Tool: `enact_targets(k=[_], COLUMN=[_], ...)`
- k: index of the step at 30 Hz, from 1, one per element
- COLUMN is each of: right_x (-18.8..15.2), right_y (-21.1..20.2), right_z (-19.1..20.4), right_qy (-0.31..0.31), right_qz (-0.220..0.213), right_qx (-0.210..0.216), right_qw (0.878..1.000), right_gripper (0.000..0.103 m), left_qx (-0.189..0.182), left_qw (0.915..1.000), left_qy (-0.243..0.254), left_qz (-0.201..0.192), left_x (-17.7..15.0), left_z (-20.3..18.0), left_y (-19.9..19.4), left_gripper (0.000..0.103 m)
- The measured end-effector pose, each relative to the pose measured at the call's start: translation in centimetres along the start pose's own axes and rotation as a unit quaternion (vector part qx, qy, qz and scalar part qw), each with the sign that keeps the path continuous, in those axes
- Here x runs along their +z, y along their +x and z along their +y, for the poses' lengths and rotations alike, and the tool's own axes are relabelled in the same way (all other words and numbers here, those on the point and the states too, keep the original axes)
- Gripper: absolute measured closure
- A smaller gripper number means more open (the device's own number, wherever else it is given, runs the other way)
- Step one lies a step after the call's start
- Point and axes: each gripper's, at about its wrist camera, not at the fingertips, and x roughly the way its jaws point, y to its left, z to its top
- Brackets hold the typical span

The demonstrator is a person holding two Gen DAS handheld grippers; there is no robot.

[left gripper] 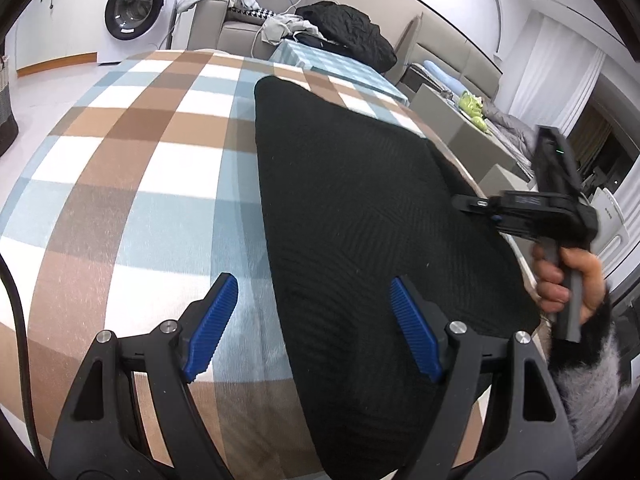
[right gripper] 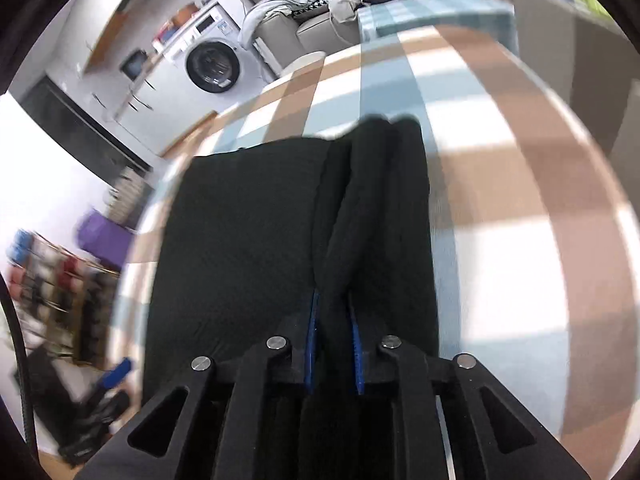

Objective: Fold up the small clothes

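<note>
A black knit garment (left gripper: 360,216) lies flat on a table with a brown, blue and white checked cloth (left gripper: 140,160). My left gripper (left gripper: 312,324) is open and empty, just above the garment's near left edge. The right gripper (left gripper: 468,202) shows in the left wrist view at the garment's right edge, held by a hand. In the right wrist view my right gripper (right gripper: 334,320) is shut on a bunched fold of the black garment (right gripper: 240,240), which rises in a ridge ahead of the blue pads (right gripper: 311,332).
A washing machine (left gripper: 134,8) stands at the back left. A sofa (left gripper: 240,28) with a black coat (left gripper: 348,28) and other clothes is behind the table. Low grey furniture (left gripper: 460,120) sits to the right. Shelves (right gripper: 52,280) stand beyond the table edge.
</note>
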Motion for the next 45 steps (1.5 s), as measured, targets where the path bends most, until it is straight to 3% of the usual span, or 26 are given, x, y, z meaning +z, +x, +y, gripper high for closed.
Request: enact_targets(k=[6,11,12,13,14,17,19,22,27,38,45], right_x=[-5.8,-10.4,-10.7,-10.9,-10.9,-10.1,-10.3,-11.1,-11.1,-13.0,-9.9], right_y=[-3.8,-5.0,-5.1,-5.1,-5.1,-6.1,-6.9,-5.9,-5.4,-6.2,-6.2], right_z=[-0.7,-0.4,-0.3,-0.1,0.2,1.6,2.3,2.1,1.4,1.5,-0.5], right_qy=[0.011,0.0,-0.005,-0.011,-0.015,-0.01,-0.008,-0.013,0.001,-0.034,0.027], right_qz=[0.01,0.014,0.009,0.004,0.004,-0.012,-0.019,0.005,0.015,0.026,-0.038], right_qx=[0.064,0.071,0.068,0.062,0.06,0.066,0.07,0.022,0.029,0.027,0.036], right_qw=[0.998,0.997,0.998,0.998,0.998,0.998,0.997,1.0,0.999,0.999,0.998], right_gripper=[0.068,0.066,0.07,0.074,0.09,0.094,0.094,0.093,0.076,0.077,0.074], left_qx=[-0.001,-0.005,-0.006,-0.007,-0.007,-0.007,-0.008,-0.006,-0.001,-0.003,-0.005], left_qw=[0.9999,0.9998,0.9997,0.9997,0.9997,0.9998,0.9998,0.9998,0.9995,0.9995,0.9996], left_qy=[0.004,0.005,0.006,0.007,0.008,0.007,0.009,0.009,0.019,0.015,0.015], left_qz=[0.011,0.02,0.021,0.021,0.02,0.016,0.014,0.017,0.027,0.029,0.024], left_x=[-0.7,-1.2,-1.2,-1.3,-1.3,-1.3,-1.4,-1.5,-1.9,-2.1,-1.7], left_z=[-0.2,-0.5,-0.5,-0.6,-0.7,-0.8,-0.9,-0.8,-0.9,-0.7,-0.8], left_y=[0.4,0.6,0.6,0.6,0.6,0.2,-0.1,-0.1,0.1,0.5,0.5], left_gripper=[0.027,0.027,0.027,0.027,0.027,0.027,0.027,0.027,0.027,0.027,0.027])
